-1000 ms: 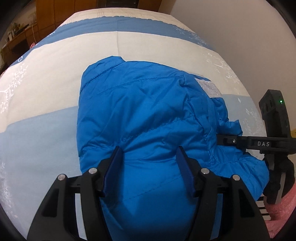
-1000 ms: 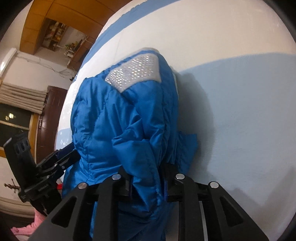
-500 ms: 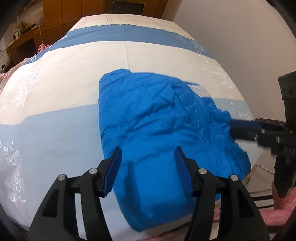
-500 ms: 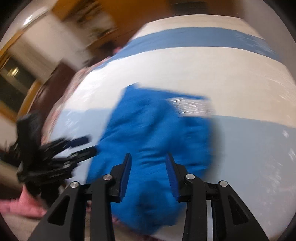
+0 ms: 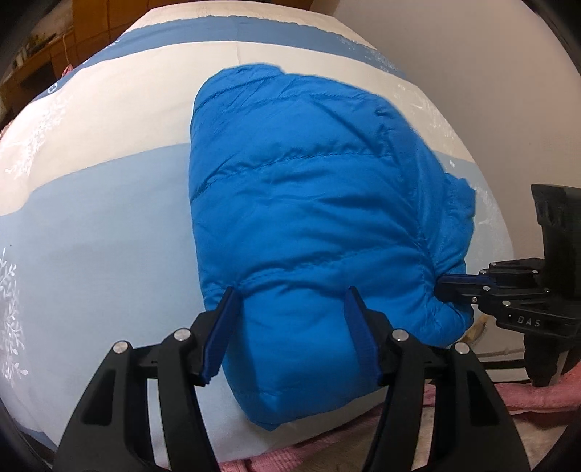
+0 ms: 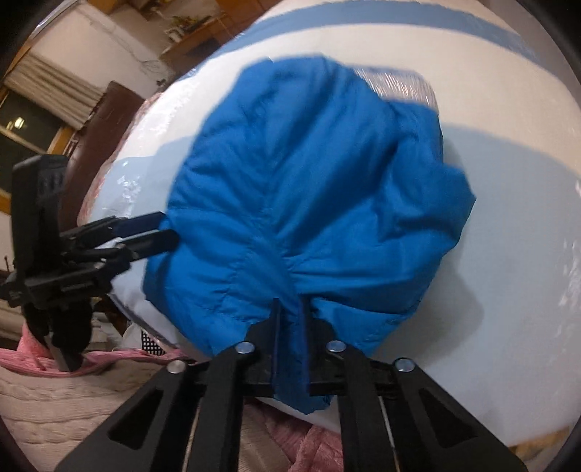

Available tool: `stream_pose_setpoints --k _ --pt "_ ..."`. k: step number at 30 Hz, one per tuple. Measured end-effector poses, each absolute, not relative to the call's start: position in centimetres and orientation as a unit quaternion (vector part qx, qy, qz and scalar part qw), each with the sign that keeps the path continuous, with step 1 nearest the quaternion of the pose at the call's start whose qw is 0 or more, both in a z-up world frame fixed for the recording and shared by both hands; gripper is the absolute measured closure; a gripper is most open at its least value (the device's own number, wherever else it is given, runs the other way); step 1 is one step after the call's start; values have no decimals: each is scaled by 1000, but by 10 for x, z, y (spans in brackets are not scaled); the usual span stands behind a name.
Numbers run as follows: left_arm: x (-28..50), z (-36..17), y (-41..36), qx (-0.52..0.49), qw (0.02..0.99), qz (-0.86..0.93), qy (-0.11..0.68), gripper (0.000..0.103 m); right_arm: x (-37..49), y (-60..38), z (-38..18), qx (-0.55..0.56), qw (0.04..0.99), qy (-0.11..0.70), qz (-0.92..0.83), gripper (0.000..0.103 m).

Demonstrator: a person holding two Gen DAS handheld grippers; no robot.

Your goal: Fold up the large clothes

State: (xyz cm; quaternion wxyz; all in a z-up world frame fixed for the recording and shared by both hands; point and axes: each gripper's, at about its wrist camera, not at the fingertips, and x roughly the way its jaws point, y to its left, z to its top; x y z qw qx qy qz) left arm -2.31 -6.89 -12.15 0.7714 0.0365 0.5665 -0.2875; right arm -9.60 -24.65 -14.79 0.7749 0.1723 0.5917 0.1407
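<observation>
A bright blue puffer jacket (image 5: 308, 203) lies folded in a thick bundle on the bed, near its front edge. A silver sequinned patch (image 6: 399, 83) shows at its far side. My right gripper (image 6: 290, 319) is shut on a pinch of the jacket's (image 6: 308, 181) near hem; in the left wrist view the right gripper (image 5: 441, 287) bites the bundle's right edge. My left gripper (image 5: 292, 319) hovers open over the near end of the jacket. Seen from the right wrist, the left gripper (image 6: 165, 230) has its tips at the bundle's left edge, a gap between them.
The bed cover (image 5: 109, 218) has white, pale blue and darker blue bands. A pink blanket (image 5: 526, 395) and a cream knitted one (image 6: 54, 399) lie below the bed's front edge. A pale wall (image 5: 454, 43) stands right of the bed, wooden cabinets (image 5: 94, 18) beyond it.
The right gripper let go of the bunched jacket, swung round and shut again on its near hem. The jacket settled flatter. The left gripper stayed open and shifted sideways over it.
</observation>
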Motion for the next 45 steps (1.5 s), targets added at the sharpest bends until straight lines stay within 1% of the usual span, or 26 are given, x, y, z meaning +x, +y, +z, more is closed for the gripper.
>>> stream_pose_setpoints --k 5,7,9,11,13,14,18,21,23,27,31,34,37,39,41,45 --pt "-22 -134 -68 46 771 -289 565 43 -94 -257 -170 223 769 580 147 99" --pt "-20 -134 -67 44 770 -290 566 43 -95 -261 -169 233 766 580 151 99" --pt "-19 -129 -65 45 768 -293 568 42 -94 -263 -162 226 767 579 159 99" --pt "-13 -123 -61 34 762 -296 575 45 -94 -267 -150 223 768 575 171 93" --pt "-3 -110 -55 17 763 -298 573 45 -91 -268 -131 207 780 563 179 91" --pt "2 -103 -52 11 766 -298 569 45 -90 -266 -122 198 786 557 180 87" --pt "37 -74 -58 1 785 -301 541 45 -62 -271 -88 180 815 520 182 85" --pt "62 -69 -75 7 796 -301 524 45 -29 -272 -80 165 832 505 157 84" --pt "79 -74 -87 4 793 -302 530 46 -6 -272 -86 178 831 505 150 84" --pt "103 -100 -112 11 782 -287 552 47 22 -286 -119 190 824 525 98 84" --pt "118 -126 -118 11 769 -278 575 44 28 -299 -156 236 804 539 91 90" --pt "121 -136 -120 22 771 -270 577 43 31 -306 -176 266 795 537 92 94" --pt "119 -132 -120 27 776 -263 573 43 29 -307 -173 266 797 535 90 94" --pt "116 -125 -117 24 780 -256 571 45 25 -308 -163 268 801 529 87 90" --pt "104 -110 -107 21 790 -254 557 45 15 -305 -147 255 812 518 85 83" --pt "69 -89 -91 24 802 -256 539 45 -7 -289 -119 214 827 512 92 81"
